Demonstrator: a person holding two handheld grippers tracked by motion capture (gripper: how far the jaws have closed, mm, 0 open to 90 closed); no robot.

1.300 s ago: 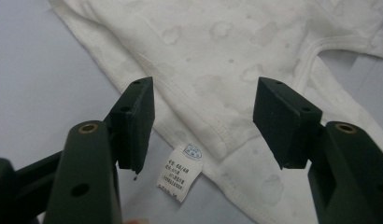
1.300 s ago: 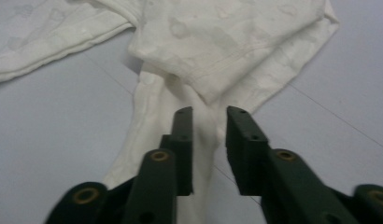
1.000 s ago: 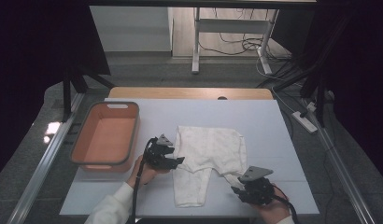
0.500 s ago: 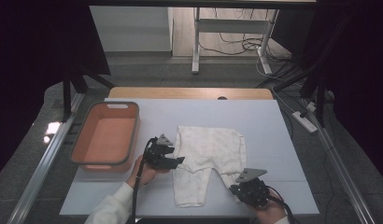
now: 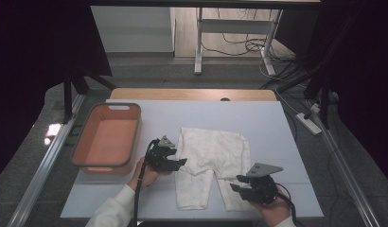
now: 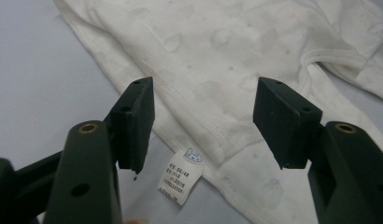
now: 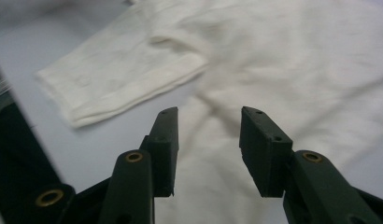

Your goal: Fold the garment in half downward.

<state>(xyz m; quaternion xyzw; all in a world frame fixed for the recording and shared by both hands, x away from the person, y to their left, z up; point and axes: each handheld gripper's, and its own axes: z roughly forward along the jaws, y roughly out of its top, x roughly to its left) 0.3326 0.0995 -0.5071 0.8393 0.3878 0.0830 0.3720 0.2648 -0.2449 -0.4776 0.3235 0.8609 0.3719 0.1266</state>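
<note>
A pair of small white pants (image 5: 212,152) lies flat on the table, waist far, both legs pointing toward me. My left gripper (image 5: 179,163) is at the pants' left edge with its jaws open. In the left gripper view the jaws (image 6: 203,122) straddle the hem just above a white care label (image 6: 182,176). My right gripper (image 5: 236,183) hovers open over the lower part of the right leg (image 5: 232,191). In the right gripper view its jaws (image 7: 208,145) hang over white cloth, and the other leg (image 7: 119,79) stretches away to the left.
An orange basket (image 5: 106,166) stands at the table's left, close to my left hand. The pale table top (image 5: 286,142) has free room to the right of and beyond the pants. Its front edge lies just below the leg ends.
My right gripper has edged slightly left, staying over the right leg. The left gripper and the pants have not visibly moved.
</note>
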